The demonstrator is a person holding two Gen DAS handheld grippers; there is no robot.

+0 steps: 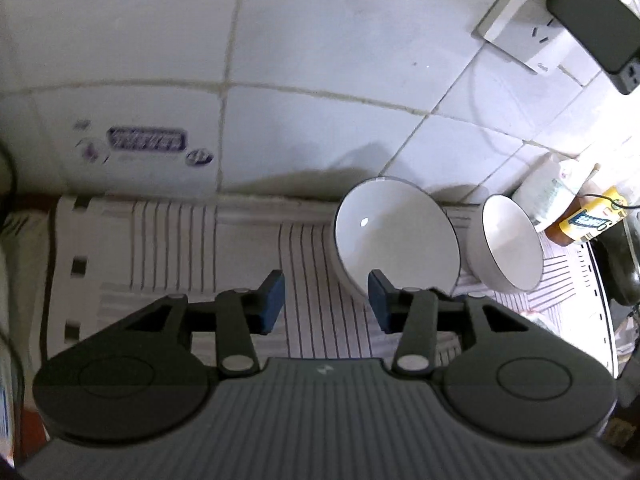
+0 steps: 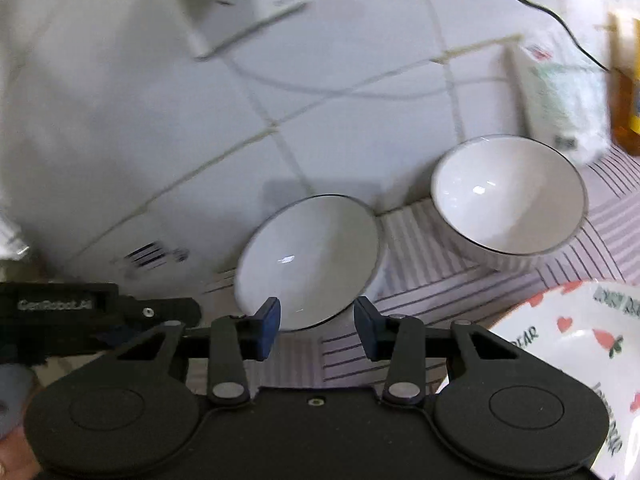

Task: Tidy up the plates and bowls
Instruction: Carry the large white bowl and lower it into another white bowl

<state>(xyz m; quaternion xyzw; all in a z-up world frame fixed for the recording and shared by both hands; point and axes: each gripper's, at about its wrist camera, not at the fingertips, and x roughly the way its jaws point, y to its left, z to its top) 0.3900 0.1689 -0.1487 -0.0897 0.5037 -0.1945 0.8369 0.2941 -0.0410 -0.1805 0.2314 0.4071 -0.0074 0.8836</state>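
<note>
Two white bowls w/ dark rims sit on the striped cloth (image 1: 320,320) by the tiled wall (image 1: 320,60), both w/ nothing inside, just a glint of light on the glaze. The near bowl (image 2: 308,262) tips over toward the wall side, mouth facing up and toward my claws, right ahead of both. The far bowl (image 2: 508,196) sits apart from it, upright on its base, mouth up. A plate (image 2: 576,344) w/ red hearts and lettering lies at my right edge, nothing seen on it. My left gripper (image 1: 326,302) hangs wide, blue pads bare, just short of the near bowl. My right gripper (image 2: 317,326) is wide too, holding nothing, near bowl's rim betw. the pads' line.
</note>
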